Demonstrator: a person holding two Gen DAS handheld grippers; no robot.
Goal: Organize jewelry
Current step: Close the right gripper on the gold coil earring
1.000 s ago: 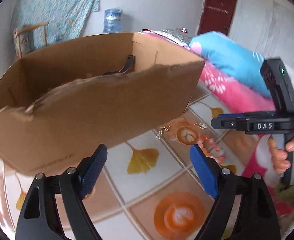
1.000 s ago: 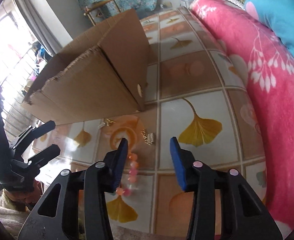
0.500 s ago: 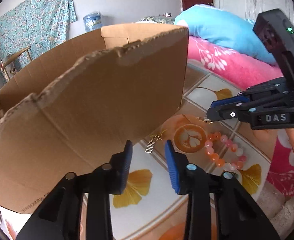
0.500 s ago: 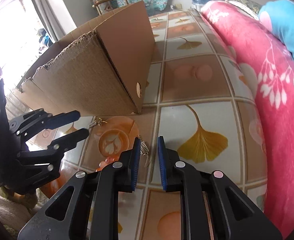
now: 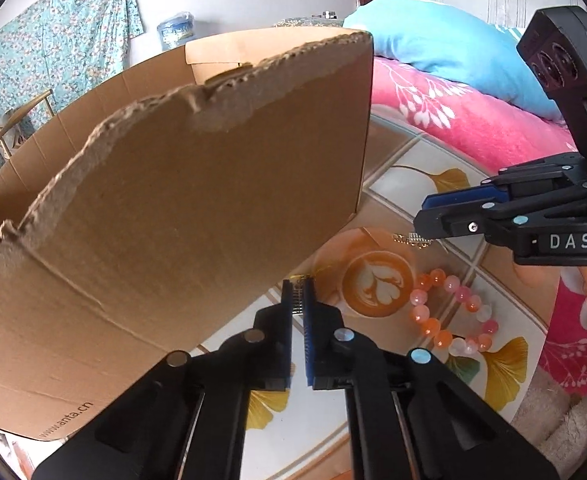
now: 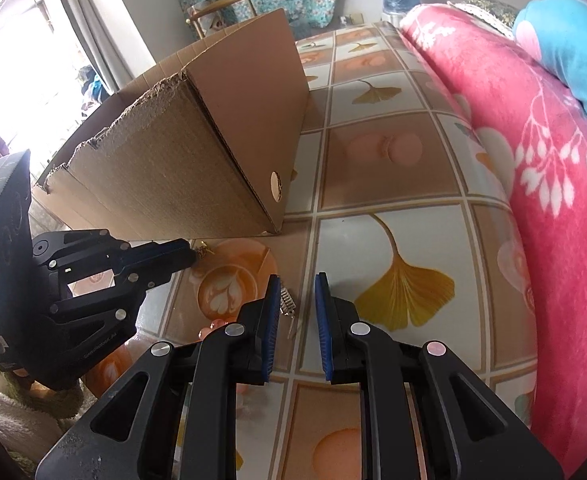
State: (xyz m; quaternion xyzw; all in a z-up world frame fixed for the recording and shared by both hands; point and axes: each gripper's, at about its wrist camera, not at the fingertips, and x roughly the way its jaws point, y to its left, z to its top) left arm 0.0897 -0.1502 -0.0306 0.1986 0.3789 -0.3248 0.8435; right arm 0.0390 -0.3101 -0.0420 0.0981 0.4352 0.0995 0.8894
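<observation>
The left gripper [image 5: 298,294] has just closed on a small gold earring [image 5: 299,279] beside the cardboard box [image 5: 173,216]. The right gripper [image 6: 297,294] stands slightly apart, a silver earring [image 6: 286,302] against its left pad. These light, delicate earrings probably need gripping by the dangle.

Small gold earring [image 6: 202,249] nipped between the closed fingertips of the left gripper [image 5: 299,285], low against the tabletop. Second earring [image 6: 287,302], a ribbed metal drop on a hook, flat on the table between the fingers of the right gripper [image 6: 297,300], just beside the left finger and unpressed, those jaws having just been closing. Bracelet [image 5: 449,314] of orange, pink and white beads in a flat ring, right of the left fingers.
</observation>
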